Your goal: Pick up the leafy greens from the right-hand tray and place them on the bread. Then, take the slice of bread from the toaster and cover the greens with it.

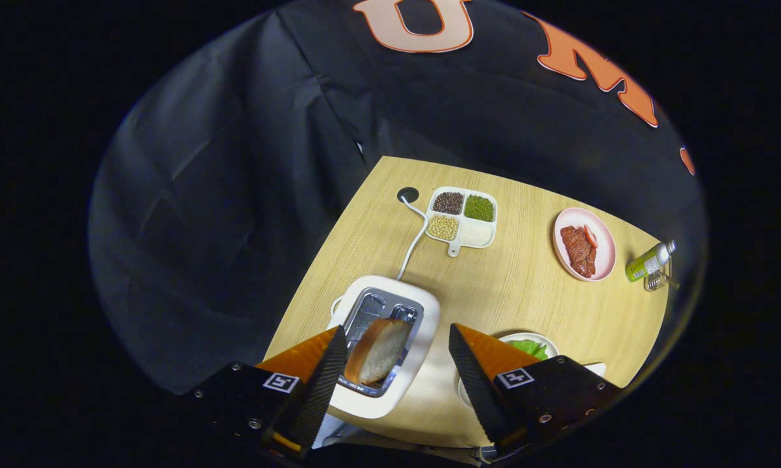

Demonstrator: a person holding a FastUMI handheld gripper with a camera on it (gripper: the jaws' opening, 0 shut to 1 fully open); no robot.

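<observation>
— Bread first: where is the slice?
— Standing up out of the toaster, in the slot nearer the fingers, tilted a little. It sits between the two fingers of the gripper but apart from both; the jaws are released, spread wide, with nothing grasped.
— And the leafy greens?
— On a white plate just beyond the right-hand finger, which hides part of it. Whether any bread lies under the greens, I cannot tell.
— What about the toaster itself?
— White body, two metal-lined slots; the far slot looks bare. A white cord runs from its back to a round hole in the wooden counter.
— Farther out?
— Beside the cord, a white divided dish with a short handle holds dark brown, green and pale beans in three of its compartments. To its right, well apart, a pink plate carries a piece of red meat. Past that, near the counter's edge, a green bottle lies tilted on a small wire rack.
</observation>
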